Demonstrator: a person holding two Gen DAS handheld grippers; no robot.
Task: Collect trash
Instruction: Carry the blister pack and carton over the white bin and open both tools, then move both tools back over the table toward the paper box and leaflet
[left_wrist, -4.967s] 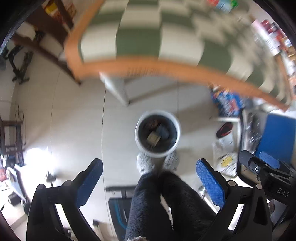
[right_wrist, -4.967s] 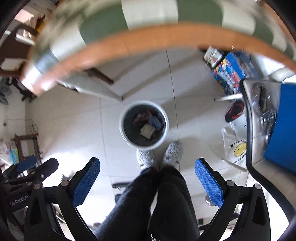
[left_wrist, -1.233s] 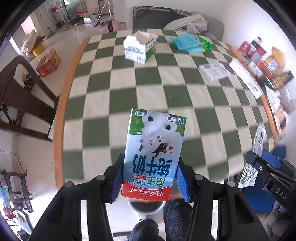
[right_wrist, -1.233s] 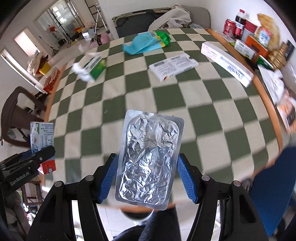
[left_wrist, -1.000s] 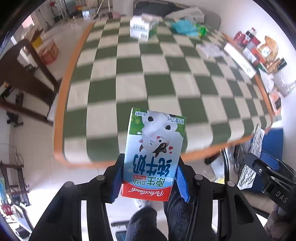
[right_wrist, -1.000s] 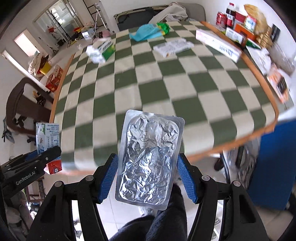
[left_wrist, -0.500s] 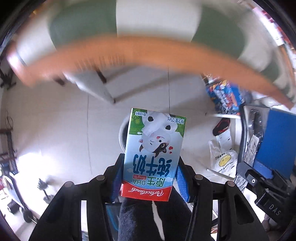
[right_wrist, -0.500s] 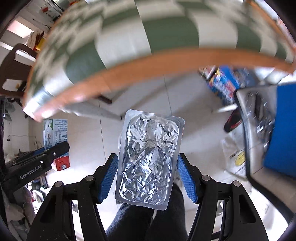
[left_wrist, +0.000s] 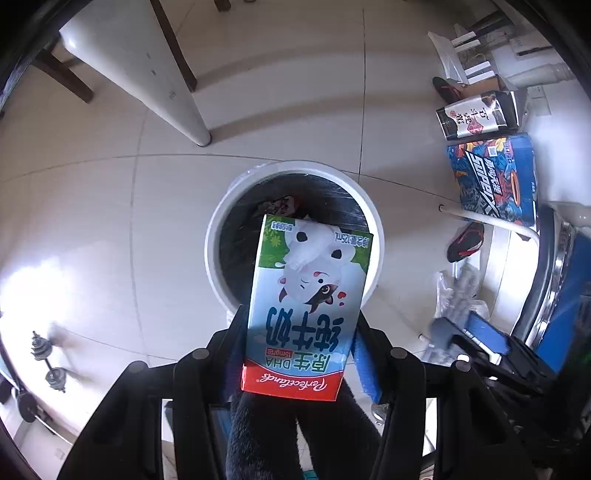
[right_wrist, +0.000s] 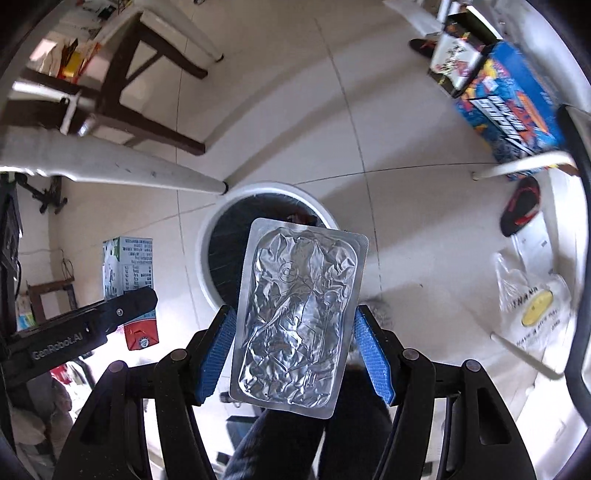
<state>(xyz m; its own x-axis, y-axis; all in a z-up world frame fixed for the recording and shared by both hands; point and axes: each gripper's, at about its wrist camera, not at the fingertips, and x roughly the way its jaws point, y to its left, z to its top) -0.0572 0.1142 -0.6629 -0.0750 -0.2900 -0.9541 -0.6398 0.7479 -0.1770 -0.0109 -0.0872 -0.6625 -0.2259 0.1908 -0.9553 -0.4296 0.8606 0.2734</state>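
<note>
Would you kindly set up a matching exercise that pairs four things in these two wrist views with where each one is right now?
Things:
1. blue-and-white milk carton
2. crinkled silver foil blister pack
3. round white waste bin with a black liner
4. blue printed cardboard box

Places:
A. on the floor tiles at the right edge of the view
B. clamped in the right gripper
C. on the floor under both held items
D. clamped in the left gripper

Pairs: 1-D, 2-B, 3-C, 4-A
</note>
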